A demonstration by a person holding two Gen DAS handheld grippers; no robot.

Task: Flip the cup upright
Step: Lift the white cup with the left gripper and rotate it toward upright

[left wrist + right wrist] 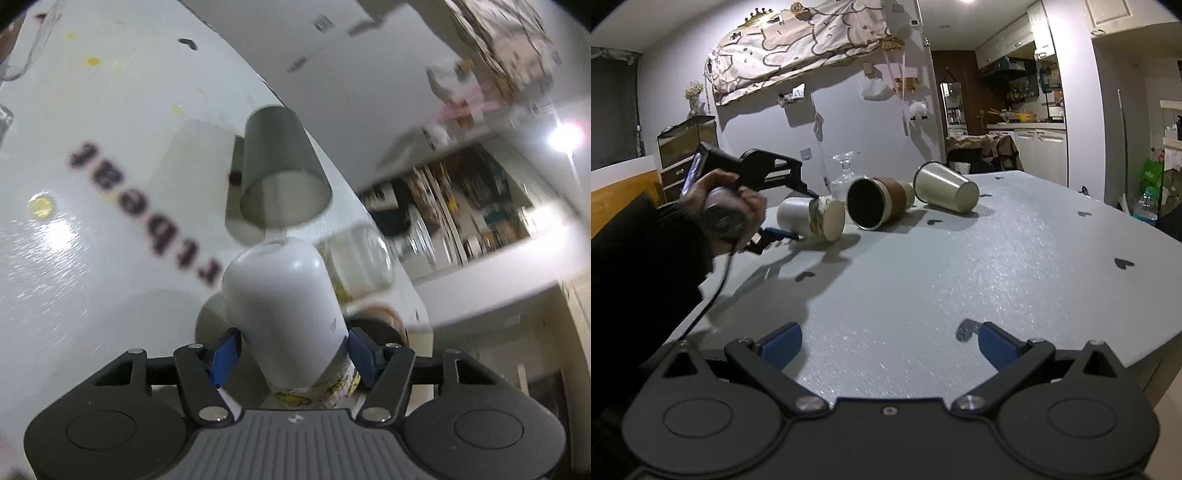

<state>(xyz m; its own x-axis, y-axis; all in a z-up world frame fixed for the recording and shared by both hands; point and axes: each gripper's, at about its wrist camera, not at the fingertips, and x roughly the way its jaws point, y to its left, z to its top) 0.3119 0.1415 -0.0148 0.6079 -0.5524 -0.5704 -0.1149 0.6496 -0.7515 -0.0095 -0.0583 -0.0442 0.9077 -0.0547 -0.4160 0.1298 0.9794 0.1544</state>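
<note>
The left hand-held gripper (293, 352) is pinching the white cup (284, 306) lying on the bench (960, 266); the right hand-held gripper (890, 341) is hovering spread wide.

Glossy white cup (284, 306); brushed metal tumbler (945, 187); speckled matt table (960, 280).

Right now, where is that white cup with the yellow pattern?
The white cup lies on its side at the table's far left, clamped in the left gripper, beside the brown-sleeved cup.

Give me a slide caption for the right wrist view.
Left gripper clamps a white cup lying beside two tipped cups; right gripper waits open.
</note>
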